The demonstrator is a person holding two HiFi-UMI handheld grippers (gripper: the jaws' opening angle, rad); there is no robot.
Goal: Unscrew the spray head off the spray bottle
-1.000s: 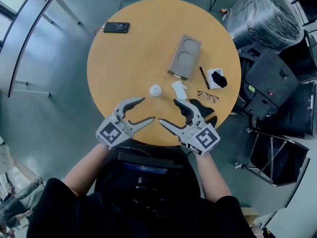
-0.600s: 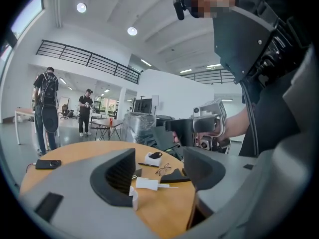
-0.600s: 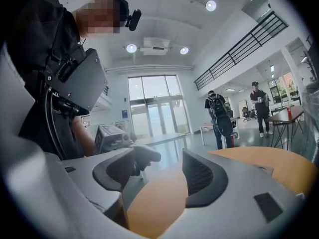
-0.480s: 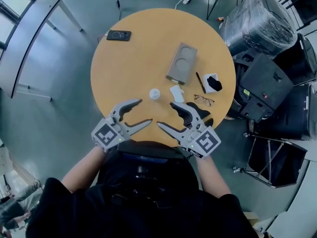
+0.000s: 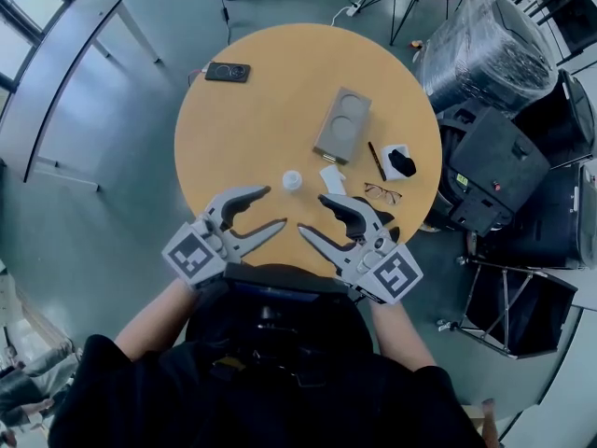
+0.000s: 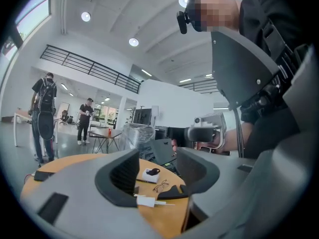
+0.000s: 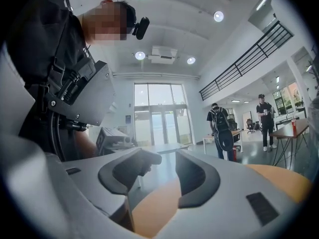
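Left tongs (image 5: 276, 206), right tongs (image 5: 311, 213), empty, closing, above table (image 5: 261, 110)

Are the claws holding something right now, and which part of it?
Nothing is held. The left gripper and the right gripper both have jaws apart with nothing between them, though the jaws have just been closing a little.

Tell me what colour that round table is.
The table is a plain warm yellow-orange, seen best in the head view.
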